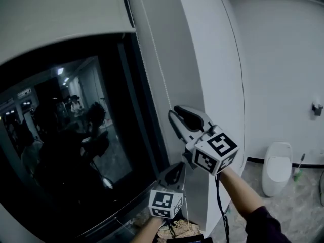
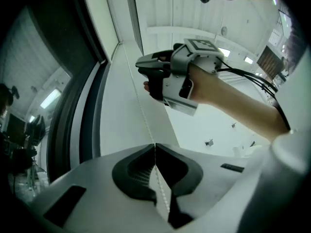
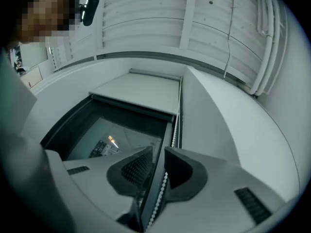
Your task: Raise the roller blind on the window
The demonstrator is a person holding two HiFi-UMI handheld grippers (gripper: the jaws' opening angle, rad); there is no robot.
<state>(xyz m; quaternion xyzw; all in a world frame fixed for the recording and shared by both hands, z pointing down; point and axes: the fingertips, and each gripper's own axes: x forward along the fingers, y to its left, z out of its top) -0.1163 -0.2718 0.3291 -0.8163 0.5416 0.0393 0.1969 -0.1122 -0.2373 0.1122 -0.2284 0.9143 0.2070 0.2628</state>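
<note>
The pale roller blind (image 1: 55, 14) covers only the top of the dark window (image 1: 76, 135). Its white bead chain (image 1: 158, 70) hangs down the white frame to the right of the glass. My left gripper (image 1: 180, 165) is the lower one; in the left gripper view its jaws (image 2: 154, 147) are shut on the chain (image 2: 138, 101). My right gripper (image 1: 172, 110) is higher up the same chain. In the right gripper view its jaws (image 3: 159, 152) stand slightly apart, with the beads (image 3: 176, 125) running between them, and the blind's bottom edge (image 3: 141, 93) shows ahead.
A white toilet (image 1: 277, 173) and a toilet brush (image 1: 298, 168) stand on the tiled floor at the right. A small fitting (image 1: 317, 108) is on the far wall. Some clutter (image 1: 177, 232) lies below the window. The glass reflects people and room lights.
</note>
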